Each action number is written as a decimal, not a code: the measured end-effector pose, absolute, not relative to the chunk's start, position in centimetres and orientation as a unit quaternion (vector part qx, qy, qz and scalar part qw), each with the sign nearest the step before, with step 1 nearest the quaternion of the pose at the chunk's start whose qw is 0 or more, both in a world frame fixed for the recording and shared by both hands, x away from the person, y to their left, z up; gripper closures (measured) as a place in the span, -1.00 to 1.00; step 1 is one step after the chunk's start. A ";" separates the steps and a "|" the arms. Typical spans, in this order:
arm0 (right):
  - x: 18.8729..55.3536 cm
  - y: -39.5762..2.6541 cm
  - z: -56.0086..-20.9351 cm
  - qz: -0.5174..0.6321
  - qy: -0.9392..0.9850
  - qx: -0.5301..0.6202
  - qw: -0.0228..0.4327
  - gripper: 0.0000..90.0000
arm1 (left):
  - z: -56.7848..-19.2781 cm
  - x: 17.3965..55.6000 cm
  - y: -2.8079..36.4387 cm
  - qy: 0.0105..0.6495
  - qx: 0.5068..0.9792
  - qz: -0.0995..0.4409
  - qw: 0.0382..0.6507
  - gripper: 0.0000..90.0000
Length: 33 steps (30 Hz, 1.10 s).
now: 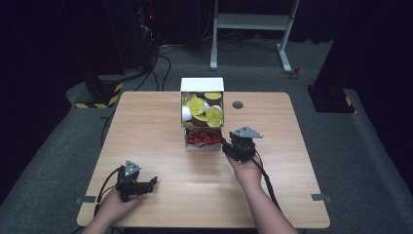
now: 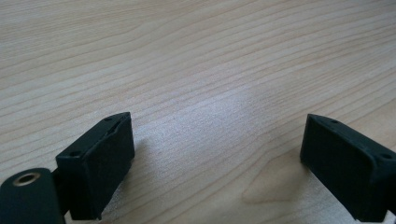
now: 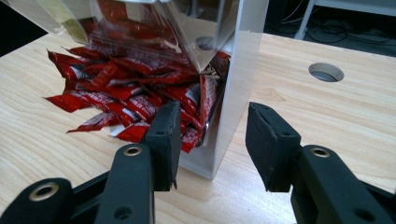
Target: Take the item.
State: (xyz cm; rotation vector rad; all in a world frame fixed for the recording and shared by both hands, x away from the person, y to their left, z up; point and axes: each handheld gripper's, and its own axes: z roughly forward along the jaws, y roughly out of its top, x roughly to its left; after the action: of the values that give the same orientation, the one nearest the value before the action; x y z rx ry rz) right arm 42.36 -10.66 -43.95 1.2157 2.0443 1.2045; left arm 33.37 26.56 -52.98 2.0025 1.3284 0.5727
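While the left tool [image 1: 152, 182] rests released on the bench [image 1: 160, 146], the right tool [image 3: 212, 135] (jaws apart) straddles the dispenser's [image 3: 238, 70] wall beside red sachets [image 3: 126, 93].

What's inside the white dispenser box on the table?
The white dispenser box holds yellow-lidded cups in its upper bin and red sachets spilling from the lower tray. Whatever lies beneath those top layers is covered.

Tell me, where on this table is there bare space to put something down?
The left part of the table, between the white box and the left gripper, is bare, as is the front middle. It is crowded at the red packets, where the right gripper sits.
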 end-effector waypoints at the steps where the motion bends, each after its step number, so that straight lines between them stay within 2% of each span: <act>1: 42.4 -10.7 -43.9 0.439 0.745 0.443 0.236 0.25 | -53.0 33.4 26.6 0.508 0.765 0.219 0.329 -0.77; 20: 43.8 -9.1 -44.2 0.421 0.753 0.440 0.247 0.55 | -53.0 33.4 26.6 0.508 0.765 0.219 0.329 -0.77; 33: 44.7 -9.1 -44.9 0.424 0.745 0.454 0.243 0.62 | -53.0 33.4 26.6 0.508 0.765 0.218 0.330 -0.77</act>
State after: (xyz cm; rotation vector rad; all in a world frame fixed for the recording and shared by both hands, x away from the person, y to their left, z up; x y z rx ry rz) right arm 44.72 -9.05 -44.86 1.2396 2.0360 1.1577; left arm 33.37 26.59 -52.97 2.0022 1.3288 0.5698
